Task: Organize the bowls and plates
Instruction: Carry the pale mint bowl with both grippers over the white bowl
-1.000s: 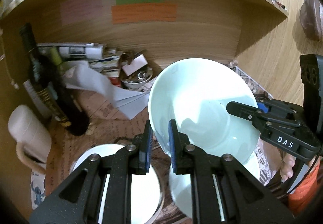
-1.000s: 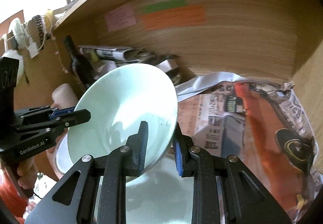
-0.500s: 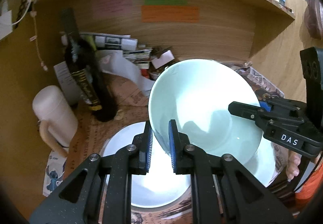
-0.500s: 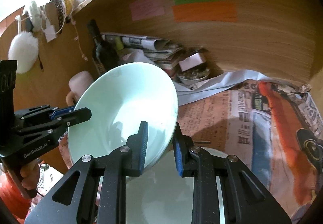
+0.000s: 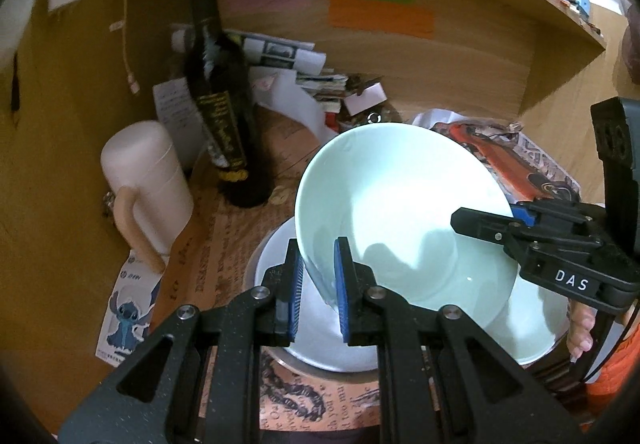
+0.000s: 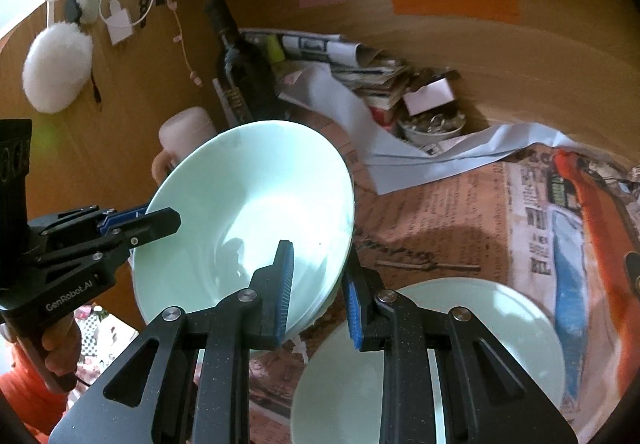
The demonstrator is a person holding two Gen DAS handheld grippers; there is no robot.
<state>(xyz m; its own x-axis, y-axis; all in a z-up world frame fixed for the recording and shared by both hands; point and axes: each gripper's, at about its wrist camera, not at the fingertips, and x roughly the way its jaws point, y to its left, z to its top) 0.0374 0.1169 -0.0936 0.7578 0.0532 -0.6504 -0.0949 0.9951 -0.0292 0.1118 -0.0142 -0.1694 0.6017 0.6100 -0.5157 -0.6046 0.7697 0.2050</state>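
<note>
A pale green bowl [image 5: 400, 211] hangs tilted above the table, held by both grippers at opposite sides of its rim. My left gripper [image 5: 318, 284] is shut on the near rim in the left wrist view. My right gripper [image 6: 320, 296] is shut on the bowl [image 6: 248, 219] at its right rim. Each gripper shows in the other's view: the right gripper [image 5: 460, 222], the left gripper [image 6: 170, 222]. Under the bowl lie a white plate [image 5: 316, 348] and a pale green dish [image 5: 532, 324]. The right wrist view shows a pale green plate [image 6: 500, 324] below the fingers.
A dark bottle [image 5: 222, 103] and a cream mug [image 5: 148, 179] stand at the left by the wooden wall. Stacked papers and a small cluttered bowl [image 6: 432, 123] fill the back. Newspaper [image 6: 540, 211] covers the table to the right. A shelf hangs overhead.
Both grippers have carried the bowl to the left and slightly down. The bottle and mug have come closer, and the white plate now lies under the bowl. Both grips are unchanged.
</note>
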